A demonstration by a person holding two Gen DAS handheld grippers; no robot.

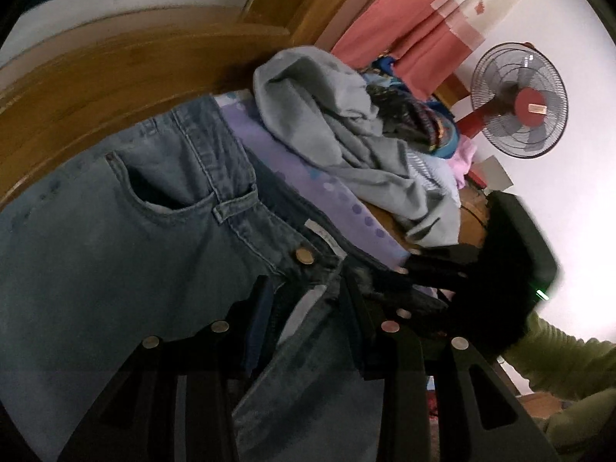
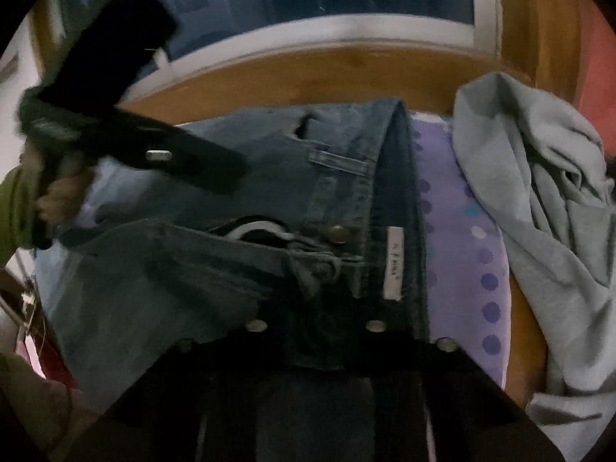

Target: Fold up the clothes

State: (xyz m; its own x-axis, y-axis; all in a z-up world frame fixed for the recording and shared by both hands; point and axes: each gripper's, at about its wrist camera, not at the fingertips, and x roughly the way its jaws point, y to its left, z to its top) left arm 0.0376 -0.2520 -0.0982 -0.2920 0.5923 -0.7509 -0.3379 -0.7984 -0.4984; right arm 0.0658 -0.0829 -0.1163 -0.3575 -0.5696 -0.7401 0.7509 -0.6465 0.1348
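Denim fills the space between the left gripper's [image 1: 304,308] jaws, which pinch the jeans' [image 1: 115,250] open fly just below the brass button [image 1: 305,256]. Across the waistband, the right gripper [image 2: 327,308] appears clamped on the band beside the white label [image 2: 393,265]. Both grips probably need to pull evenly, keeping the waist taut and clear of the grey sweatshirt [image 2: 539,192] beyond.
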